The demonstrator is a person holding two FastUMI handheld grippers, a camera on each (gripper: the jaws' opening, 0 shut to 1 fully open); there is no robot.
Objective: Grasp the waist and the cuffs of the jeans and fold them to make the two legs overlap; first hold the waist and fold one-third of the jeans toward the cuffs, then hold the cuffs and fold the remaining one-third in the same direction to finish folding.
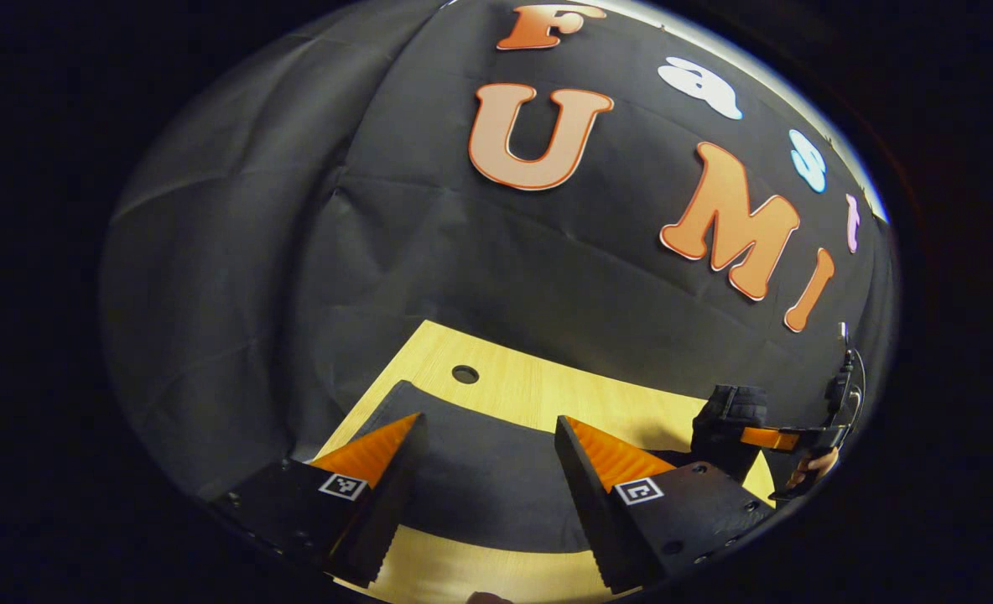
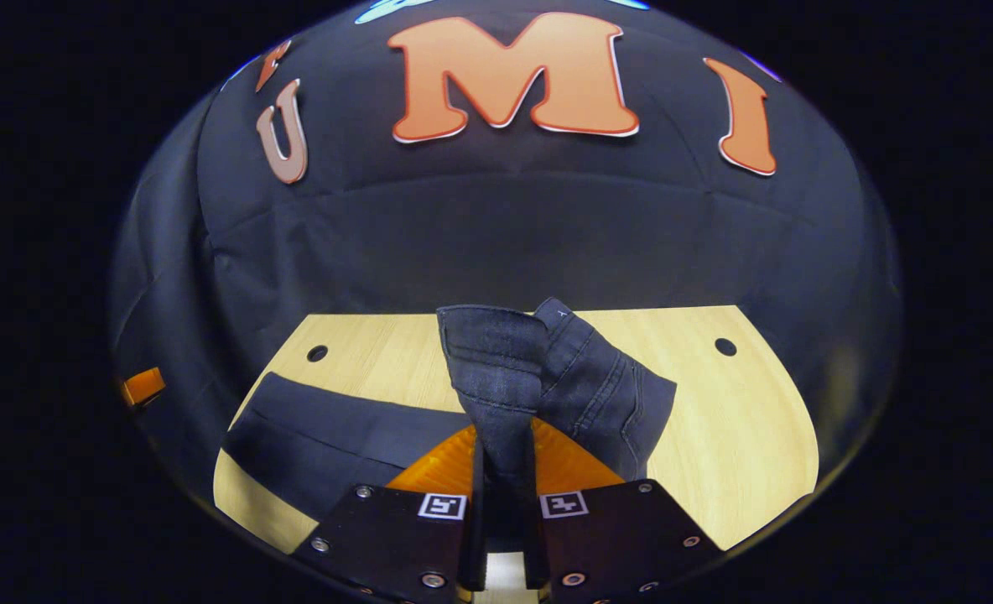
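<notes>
In the left gripper view, my left tongs (image 1: 488,457) stand wide apart above the flat part of the dark denim jeans (image 1: 480,482), which lie on the light wooden surface (image 1: 538,390) with a round hole in it. Nothing is between the two fingers. Far to the right I see the right tongs (image 1: 765,436) with a bunch of the dark cloth and a hand (image 1: 815,466) behind them. The risk I judge here: if I close the left tongs too high, they take only air, or only the top layer, and the legs will not overlap evenly.

In the right gripper view, my right tongs (image 2: 503,495) are pressed together on a lifted end of the jeans, which stands up as a crumpled bundle, while the rest lies flat to the left on the surface. The hold looks narrow, so I think the heavy cloth may slip out or twist when I carry it across.

I cannot read any brand or label on the jeans; only small square markers sit on the tongs.
</notes>
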